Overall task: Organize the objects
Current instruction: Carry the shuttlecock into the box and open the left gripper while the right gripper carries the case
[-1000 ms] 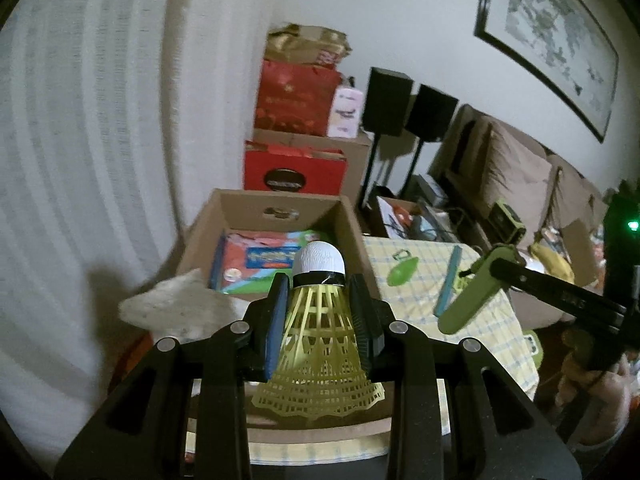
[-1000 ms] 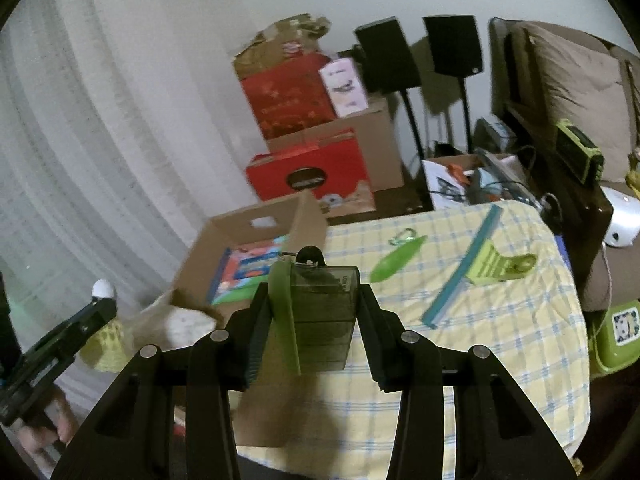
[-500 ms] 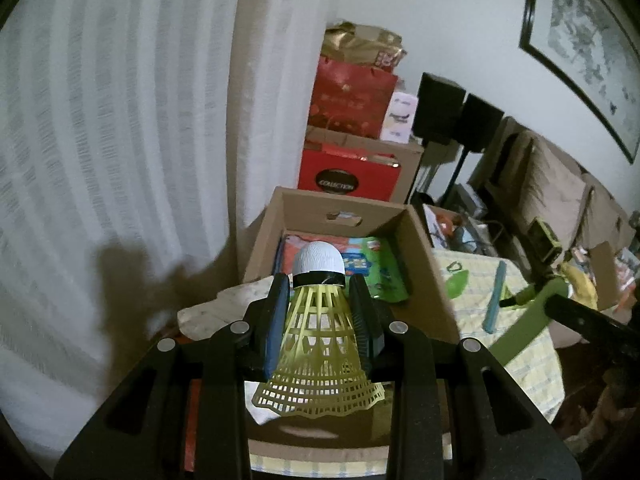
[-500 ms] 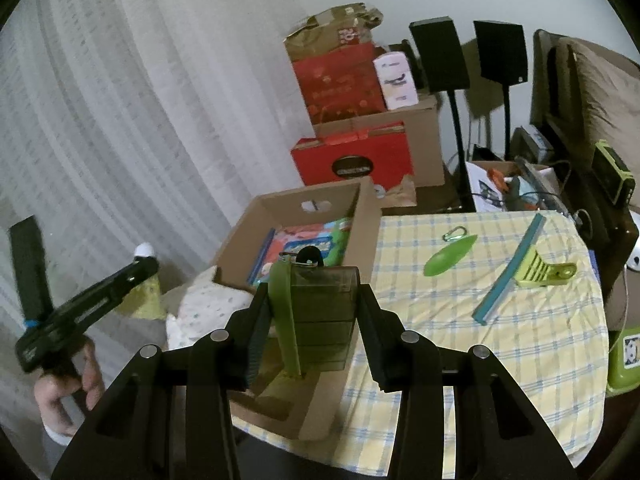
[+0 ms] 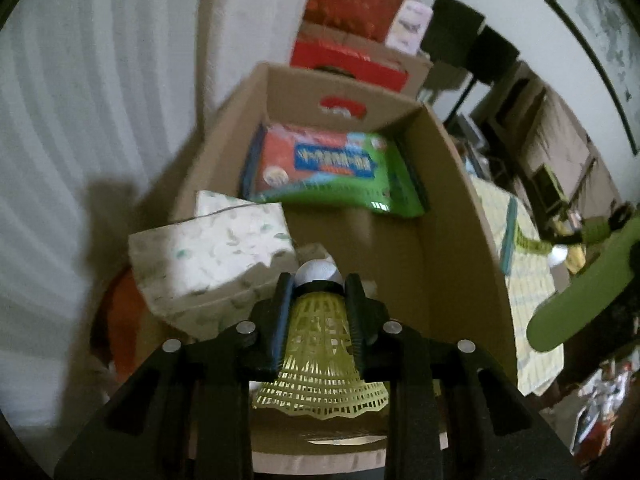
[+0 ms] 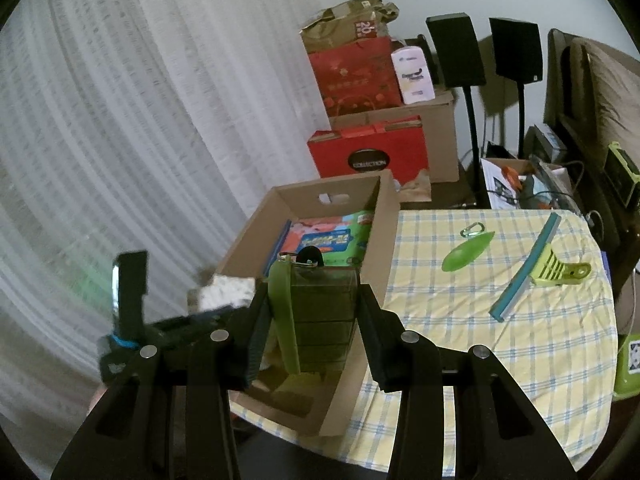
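My left gripper (image 5: 319, 280) is shut on a yellow plastic shuttlecock (image 5: 320, 344) with a white cork tip, and its jaws are closing on the skirt. It hangs low over the near end of an open cardboard box (image 5: 460, 240), just above a white leaf-patterned tissue box (image 5: 208, 256). A colourful flat package (image 5: 332, 168) lies further back in the box. My right gripper (image 6: 314, 296) is shut on a dark green translucent case (image 6: 324, 312) with a green strap, held over the cardboard box (image 6: 384, 248) at its near corner. The left gripper (image 6: 160, 324) shows blurred at the left.
A table with a yellow checked cloth (image 6: 500, 360) lies right of the box, bearing a green leaf-shaped piece (image 6: 466, 252) and a blue-edged squeegee (image 6: 528, 268). Red gift boxes (image 6: 368, 160) and two speakers (image 6: 456, 52) stand behind. A white curtain (image 6: 120, 120) hangs at the left.
My left gripper has sunk and tipped down toward the box, which now fills its view. The right gripper has swung left and then held still, case still gripped.
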Demonstrator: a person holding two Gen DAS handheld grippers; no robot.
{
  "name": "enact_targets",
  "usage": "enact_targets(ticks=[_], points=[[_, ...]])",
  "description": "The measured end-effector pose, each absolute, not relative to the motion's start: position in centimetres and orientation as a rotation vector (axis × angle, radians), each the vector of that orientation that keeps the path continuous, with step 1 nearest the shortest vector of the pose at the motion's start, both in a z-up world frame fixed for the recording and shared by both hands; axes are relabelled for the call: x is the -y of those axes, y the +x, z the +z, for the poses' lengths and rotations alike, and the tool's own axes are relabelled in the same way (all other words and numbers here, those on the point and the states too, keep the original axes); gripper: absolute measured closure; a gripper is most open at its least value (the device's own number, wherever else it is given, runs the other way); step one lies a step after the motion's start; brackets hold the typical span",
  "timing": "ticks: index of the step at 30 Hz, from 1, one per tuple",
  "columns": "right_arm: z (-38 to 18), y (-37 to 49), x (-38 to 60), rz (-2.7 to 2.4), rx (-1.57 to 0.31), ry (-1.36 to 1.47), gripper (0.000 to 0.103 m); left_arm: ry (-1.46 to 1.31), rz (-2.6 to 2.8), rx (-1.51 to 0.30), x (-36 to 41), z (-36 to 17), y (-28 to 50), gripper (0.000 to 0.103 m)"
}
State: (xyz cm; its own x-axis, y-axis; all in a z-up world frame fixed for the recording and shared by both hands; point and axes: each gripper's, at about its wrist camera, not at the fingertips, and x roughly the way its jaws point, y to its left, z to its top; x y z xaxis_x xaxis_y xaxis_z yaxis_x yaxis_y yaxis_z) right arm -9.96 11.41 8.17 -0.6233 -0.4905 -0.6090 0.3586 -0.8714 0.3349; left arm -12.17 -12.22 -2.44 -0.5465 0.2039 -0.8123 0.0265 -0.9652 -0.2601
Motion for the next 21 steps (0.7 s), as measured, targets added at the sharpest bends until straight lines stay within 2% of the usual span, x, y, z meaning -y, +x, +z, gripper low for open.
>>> enact_targets(ticks=[8, 10, 12, 13, 16, 21], points=[[7.9, -10.0, -11.1, -2.440, 0.240, 1.018, 0.060, -1.492, 2.543, 0.216, 8.2, -3.6, -10.8, 0.078], [7.8, -10.0, -10.9, -2.435, 0.236, 1.022, 0.060, -1.487, 2.550, 0.213, 8.2, -3.4, -10.4, 0.071], [7.8, -9.9, -10.6, -2.432, 0.226, 1.023, 0.060, -1.443, 2.563, 0.265, 8.8, -2.7, -9.8, 0.050], [7.8, -9.9, -10.5, -2.430, 0.222, 1.024, 0.060, -1.416, 2.574, 0.290, 9.3, -2.3, -9.6, 0.047], [7.6, -10.1, -10.1, -2.423, 0.218, 1.027, 0.060, -1.359, 2.616, 0.327, 10.5, -0.7, -9.0, 0.047], [7.2, -10.4, -9.2, -2.400, 0.217, 1.040, 0.060, -1.277, 2.724, 0.292, 11.6, 1.7, -7.7, 0.047]])
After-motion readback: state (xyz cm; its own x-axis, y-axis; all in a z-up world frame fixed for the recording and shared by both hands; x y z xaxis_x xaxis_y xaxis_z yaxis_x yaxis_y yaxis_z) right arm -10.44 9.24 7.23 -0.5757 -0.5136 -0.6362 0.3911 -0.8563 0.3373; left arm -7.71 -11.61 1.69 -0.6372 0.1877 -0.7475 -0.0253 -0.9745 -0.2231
